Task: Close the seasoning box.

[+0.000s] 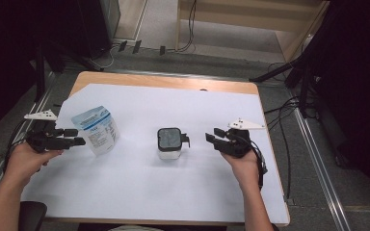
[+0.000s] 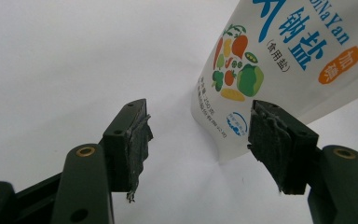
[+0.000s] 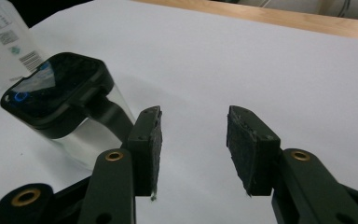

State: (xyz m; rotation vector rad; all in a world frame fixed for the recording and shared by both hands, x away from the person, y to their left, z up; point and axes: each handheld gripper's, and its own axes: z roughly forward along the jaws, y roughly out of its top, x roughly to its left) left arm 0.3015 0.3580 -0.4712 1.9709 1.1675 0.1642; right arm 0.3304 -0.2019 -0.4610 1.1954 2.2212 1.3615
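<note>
A white salt pouch [image 1: 95, 130] with blue print stands on the white sheet at the left. My left gripper [image 1: 77, 136] is open just left of it, jaws level and pointing at it. In the left gripper view the pouch [image 2: 279, 65] rises just ahead and to the right of the open gripper [image 2: 198, 123], and no pad touches it. A clear box with a black lid and side handle [image 1: 169, 143] sits mid-table. My right gripper [image 1: 212, 134] is open a short way to its right, holding nothing. In the right gripper view the box [image 3: 56, 93] lies left of the gripper [image 3: 193, 126].
A white sheet [image 1: 173, 192] covers most of the wooden table [image 1: 173, 83]. The pouch's back with a barcode [image 3: 0, 42] shows behind the box. Cables and dark stand legs [image 1: 279, 72] lie on the grey floor beyond and to the right of the table.
</note>
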